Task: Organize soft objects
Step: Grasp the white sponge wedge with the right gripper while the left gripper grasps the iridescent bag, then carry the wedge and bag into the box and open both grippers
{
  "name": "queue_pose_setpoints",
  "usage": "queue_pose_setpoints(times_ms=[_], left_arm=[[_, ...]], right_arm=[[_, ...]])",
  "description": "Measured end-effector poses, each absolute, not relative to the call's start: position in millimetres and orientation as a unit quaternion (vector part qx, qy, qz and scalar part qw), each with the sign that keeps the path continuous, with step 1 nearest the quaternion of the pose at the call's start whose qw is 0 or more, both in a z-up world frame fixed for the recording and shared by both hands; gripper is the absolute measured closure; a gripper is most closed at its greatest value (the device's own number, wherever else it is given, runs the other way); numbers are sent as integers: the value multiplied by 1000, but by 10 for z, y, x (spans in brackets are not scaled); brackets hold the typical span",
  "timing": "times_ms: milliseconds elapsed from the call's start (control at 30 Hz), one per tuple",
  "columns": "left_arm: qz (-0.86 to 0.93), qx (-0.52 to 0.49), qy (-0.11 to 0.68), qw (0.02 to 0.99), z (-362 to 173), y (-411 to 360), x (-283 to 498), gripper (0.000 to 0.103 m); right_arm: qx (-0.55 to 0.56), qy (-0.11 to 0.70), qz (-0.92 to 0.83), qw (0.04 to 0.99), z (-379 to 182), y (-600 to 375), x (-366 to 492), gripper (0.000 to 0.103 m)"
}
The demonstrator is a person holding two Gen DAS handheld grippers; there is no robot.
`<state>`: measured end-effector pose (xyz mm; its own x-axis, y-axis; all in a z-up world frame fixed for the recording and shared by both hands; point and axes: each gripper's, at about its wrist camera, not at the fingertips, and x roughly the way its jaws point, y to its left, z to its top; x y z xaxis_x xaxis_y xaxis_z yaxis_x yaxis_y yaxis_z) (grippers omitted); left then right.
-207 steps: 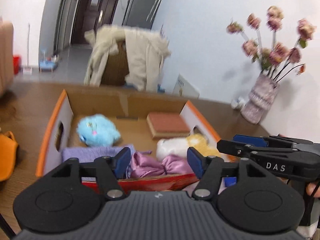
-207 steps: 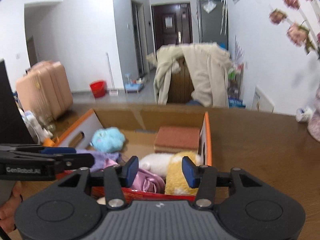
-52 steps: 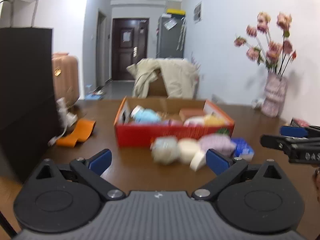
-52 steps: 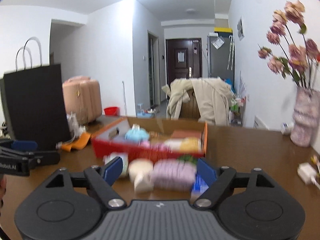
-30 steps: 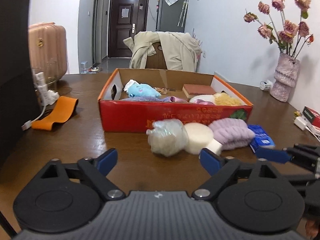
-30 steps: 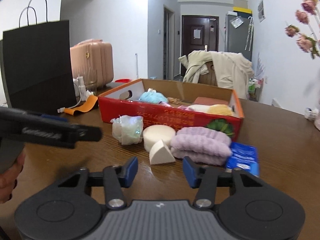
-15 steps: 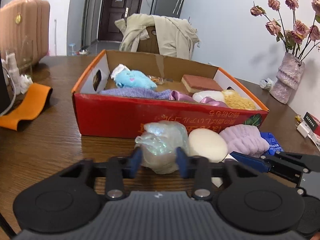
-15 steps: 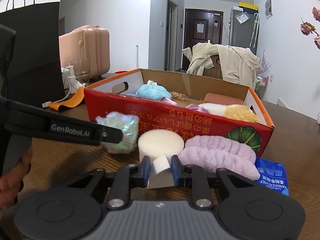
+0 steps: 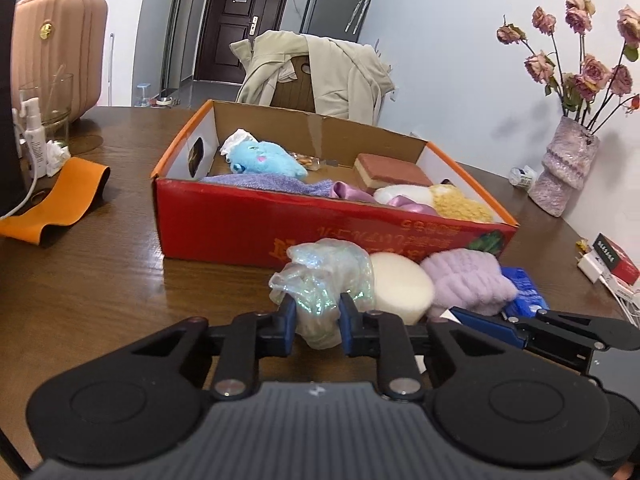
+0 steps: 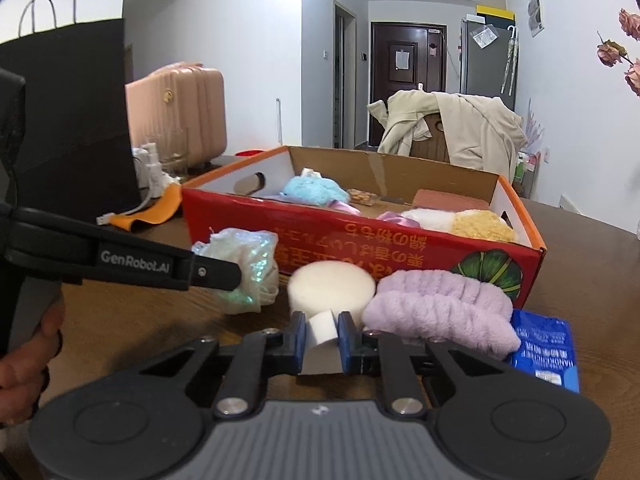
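My left gripper (image 9: 318, 322) is shut on an iridescent plastic-wrapped bundle (image 9: 324, 276), which also shows in the right wrist view (image 10: 250, 268). My right gripper (image 10: 323, 340) is shut on a small white wedge sponge (image 10: 321, 330). A round cream sponge (image 10: 332, 284) and a lilac fluffy headband (image 10: 436, 308) lie on the wooden table in front of a red cardboard box (image 9: 248, 224). The box holds a blue plush (image 9: 262, 158), a purple cloth (image 9: 264, 182), a brick-red sponge (image 9: 390, 168) and white and yellow plush (image 9: 440, 200).
A blue tissue pack (image 10: 546, 350) lies right of the headband. An orange strap (image 9: 60, 200) and a black paper bag (image 10: 72, 128) are on the left. A vase of dried roses (image 9: 564, 172) stands at the right, with a small red box (image 9: 614, 258) near it.
Both grippers came down to the table and closed: the left on the iridescent bundle, the right on the white wedge sponge. Both views moved closer to the box.
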<state>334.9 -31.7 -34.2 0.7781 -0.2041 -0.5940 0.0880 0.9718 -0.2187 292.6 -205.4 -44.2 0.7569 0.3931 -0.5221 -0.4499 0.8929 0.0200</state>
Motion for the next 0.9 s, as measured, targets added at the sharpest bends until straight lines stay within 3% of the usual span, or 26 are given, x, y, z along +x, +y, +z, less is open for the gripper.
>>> queue_pose_setpoints(times_ms=[500, 900], left_arm=[[-81, -76, 276, 955, 91, -326, 2325, 81], [-75, -68, 245, 964, 294, -311, 2344, 81]], right_arm=[[-51, 221, 225, 948, -2, -2209, 2046, 87], [-49, 181, 228, 955, 262, -2249, 1985, 87]])
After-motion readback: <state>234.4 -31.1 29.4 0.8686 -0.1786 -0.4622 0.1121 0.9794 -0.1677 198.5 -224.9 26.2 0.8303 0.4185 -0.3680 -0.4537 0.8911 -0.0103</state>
